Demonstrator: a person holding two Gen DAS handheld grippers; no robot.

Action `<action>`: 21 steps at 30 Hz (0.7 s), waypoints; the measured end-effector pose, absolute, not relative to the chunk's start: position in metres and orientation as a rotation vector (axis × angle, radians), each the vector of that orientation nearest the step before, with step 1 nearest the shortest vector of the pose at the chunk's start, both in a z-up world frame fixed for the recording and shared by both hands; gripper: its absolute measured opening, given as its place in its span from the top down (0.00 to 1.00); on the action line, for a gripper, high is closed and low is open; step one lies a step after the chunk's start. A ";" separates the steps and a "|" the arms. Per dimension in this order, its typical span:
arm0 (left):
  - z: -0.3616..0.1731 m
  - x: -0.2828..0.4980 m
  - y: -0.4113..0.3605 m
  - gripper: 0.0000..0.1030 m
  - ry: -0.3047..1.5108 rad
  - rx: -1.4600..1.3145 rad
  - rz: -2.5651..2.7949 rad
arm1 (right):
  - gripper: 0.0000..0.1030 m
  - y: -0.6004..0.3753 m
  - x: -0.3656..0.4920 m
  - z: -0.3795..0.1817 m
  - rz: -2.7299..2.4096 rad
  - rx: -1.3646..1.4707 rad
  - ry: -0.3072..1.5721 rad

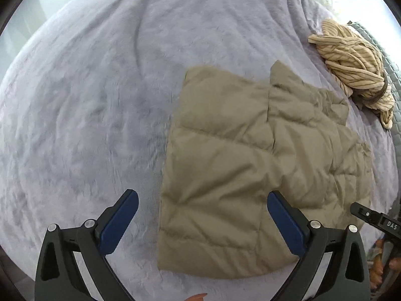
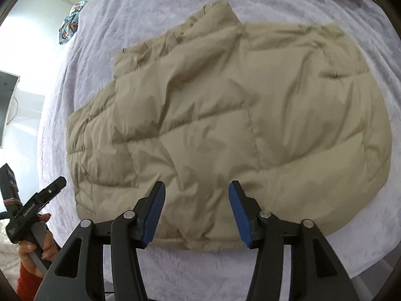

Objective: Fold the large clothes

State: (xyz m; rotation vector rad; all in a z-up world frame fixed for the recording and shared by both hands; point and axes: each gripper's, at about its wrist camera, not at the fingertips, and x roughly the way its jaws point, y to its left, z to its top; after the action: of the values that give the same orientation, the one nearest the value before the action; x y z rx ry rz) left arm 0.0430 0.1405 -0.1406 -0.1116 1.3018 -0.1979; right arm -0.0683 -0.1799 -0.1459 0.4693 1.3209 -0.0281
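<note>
A beige quilted puffer jacket [image 1: 250, 163] lies folded flat on a lavender plush bed cover [image 1: 100, 100]. It fills the middle of the right wrist view [image 2: 225, 105]. My left gripper [image 1: 201, 200] is open and empty, hovering above the jacket's near left edge. My right gripper [image 2: 196, 192] is open and empty, above the jacket's near edge. The right gripper's body shows at the right edge of the left wrist view [image 1: 371, 215]. The left gripper, held in a hand, shows at the left of the right wrist view [image 2: 37, 200].
A crumpled cream striped garment [image 1: 356, 60] lies at the far right of the bed. A colourful patterned cloth [image 2: 71, 21] sits by the bed's far left edge. The lavender cover [image 2: 351, 250] ends close in front of the right gripper. A dark screen [image 2: 6, 100] stands left.
</note>
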 end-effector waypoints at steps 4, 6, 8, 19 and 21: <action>-0.142 0.054 0.137 0.00 1.309 -0.134 -0.219 | 0.46 -0.182 -0.053 -0.137 -0.036 0.440 1.280; -0.141 0.058 0.138 0.00 1.305 -0.131 -0.204 | 0.78 -0.180 -0.038 -0.134 -0.023 0.412 1.257; -0.138 0.066 0.136 0.00 1.293 -0.161 -0.242 | 0.80 -0.177 -0.014 -0.133 -0.022 0.365 1.243; -0.179 0.139 0.080 0.01 1.197 -0.141 -0.304 | 0.83 -0.235 0.037 -0.176 -0.090 0.351 1.261; -0.198 0.149 0.083 0.01 1.216 -0.156 -0.259 | 0.83 -0.240 0.046 -0.185 -0.087 0.363 1.247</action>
State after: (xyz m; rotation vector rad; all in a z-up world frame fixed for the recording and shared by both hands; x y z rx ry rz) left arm 0.1486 0.0829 -0.1984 -0.1555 1.2158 -0.2594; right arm 0.0464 -0.2396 -0.1855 0.3634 1.2472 -0.0868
